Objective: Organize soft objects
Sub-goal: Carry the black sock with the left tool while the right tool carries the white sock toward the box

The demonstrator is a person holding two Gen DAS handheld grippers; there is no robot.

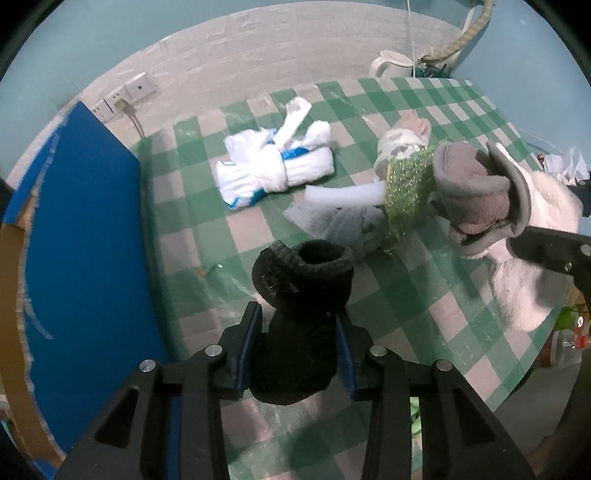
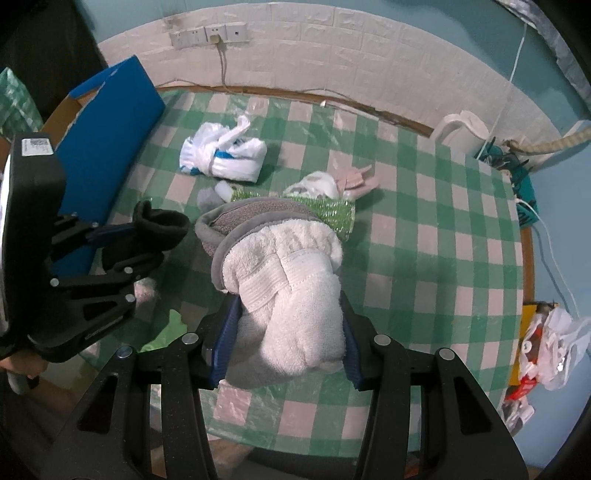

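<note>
black sock: (image 1: 295,306) rolled dark fuzzy bundle, open cuff on top; clamped between left gripper (image 1: 297,354) pads, above the table
black sock axis: runs from the jaws up and away, cuff end pointing from the camera
white sock: (image 2: 291,306) cream fluffy roll, ribbed band across, grey fleece cuff (image 2: 240,221) at far end; right gripper (image 2: 286,341) pads squeeze its near end
white sock axis: lengthwise along the fingers, grey cuff pointing away toward the pile
pile: green glitter cloth (image 2: 325,212), pale spotted and pinkish pieces, mid-table, just behind the white sock
white-blue bundle: (image 1: 275,168) knotted, lies flat toward the far side, apart from the pile
table: (image 2: 443,240) round, green-white check cover under clear plastic
box: (image 2: 110,129) blue, at the table's left edge
room: white brick-pattern wall, sockets (image 2: 210,35), white kettle (image 2: 460,133) at the far right rim
</note>
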